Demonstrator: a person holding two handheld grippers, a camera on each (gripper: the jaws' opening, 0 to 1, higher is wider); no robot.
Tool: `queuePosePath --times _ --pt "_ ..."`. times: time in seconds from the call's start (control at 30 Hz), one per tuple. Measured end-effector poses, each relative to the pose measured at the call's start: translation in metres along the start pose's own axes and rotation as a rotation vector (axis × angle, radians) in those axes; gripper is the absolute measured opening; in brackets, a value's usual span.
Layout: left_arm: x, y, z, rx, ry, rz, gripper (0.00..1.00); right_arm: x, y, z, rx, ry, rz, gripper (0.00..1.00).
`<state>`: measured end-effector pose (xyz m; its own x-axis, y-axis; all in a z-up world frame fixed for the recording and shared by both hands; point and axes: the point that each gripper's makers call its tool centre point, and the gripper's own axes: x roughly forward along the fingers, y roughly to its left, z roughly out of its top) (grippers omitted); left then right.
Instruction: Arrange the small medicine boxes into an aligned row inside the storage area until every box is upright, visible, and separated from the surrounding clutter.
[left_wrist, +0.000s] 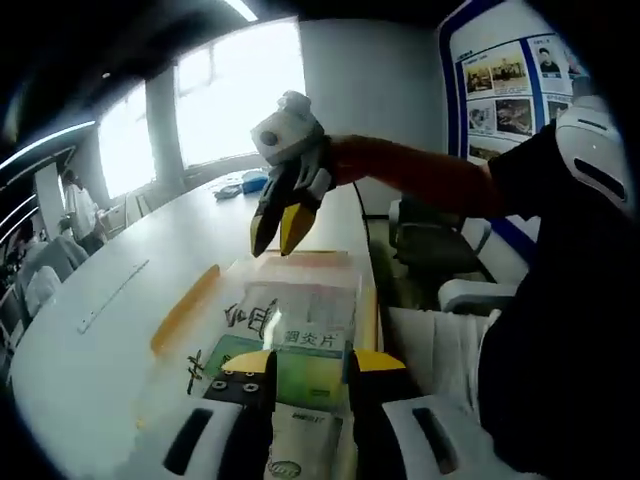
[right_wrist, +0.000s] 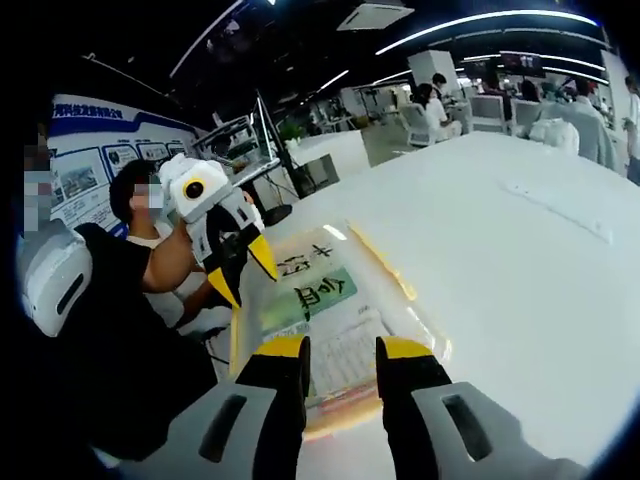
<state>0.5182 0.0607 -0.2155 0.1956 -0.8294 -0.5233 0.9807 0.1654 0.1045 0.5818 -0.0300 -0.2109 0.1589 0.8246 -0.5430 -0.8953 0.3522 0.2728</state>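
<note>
- I see the medicine boxes (left_wrist: 300, 335) lying flat, packed side by side in a clear tray (left_wrist: 185, 305) with yellow edges, at lower centre of the left gripper view; none stands upright.
- The nearest one is a green and white box (left_wrist: 300, 375), printed face up, and it lies between my left gripper's (left_wrist: 308, 368) yellow-tipped jaws. The jaws stand apart on either side of it; I cannot tell whether they press it.
- In the right gripper view the same tray (right_wrist: 385, 265) sits at centre frame, with a green-banded box (right_wrist: 305, 300) and a white box beside it.
- My right gripper (right_wrist: 342, 352) hangs at the bottom of that view, jaws parted, with nothing between them, over the tray's near end.
- In the left gripper view the right gripper (left_wrist: 280, 228) hangs above the tray's far end at upper centre, its tips close together and pointing down.
- The left gripper (right_wrist: 245, 270) shows at centre left of the right gripper view, tips down at the tray's edge.
- The tray rests on a long white table (right_wrist: 520, 250).
- A person in a black shirt (right_wrist: 120, 330) sits at the left of the right gripper view.
</note>
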Motion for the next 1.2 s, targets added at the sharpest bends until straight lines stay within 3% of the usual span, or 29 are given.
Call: queuePosePath --times 0.13,0.2,0.27,0.47,0.67,0.97,1.2 --pt "0.000 -0.007 0.002 0.021 0.002 -0.014 0.27 0.006 -0.009 0.008 -0.082 0.008 -0.036 0.24" --pt "0.000 -0.010 0.002 0.031 0.003 -0.022 0.27 0.010 -0.008 0.016 -0.193 -0.016 -0.031 0.19" --pt "0.001 -0.014 0.001 0.045 0.009 -0.039 0.27 0.015 -0.003 0.018 -0.249 -0.002 -0.014 0.15" --pt "0.005 -0.021 -0.001 0.064 0.024 -0.054 0.28 0.038 0.004 0.035 -0.271 -0.002 0.019 0.16" --pt "0.006 -0.023 -0.001 0.058 0.015 -0.056 0.29 0.054 0.000 0.037 -0.259 0.032 0.019 0.19" --pt "0.006 -0.025 -0.001 0.066 0.005 -0.060 0.31 0.060 -0.012 0.040 -0.215 0.028 0.009 0.20" --pt "0.005 -0.026 -0.002 0.071 0.008 -0.055 0.33 0.061 -0.020 0.042 -0.078 0.030 0.031 0.23"
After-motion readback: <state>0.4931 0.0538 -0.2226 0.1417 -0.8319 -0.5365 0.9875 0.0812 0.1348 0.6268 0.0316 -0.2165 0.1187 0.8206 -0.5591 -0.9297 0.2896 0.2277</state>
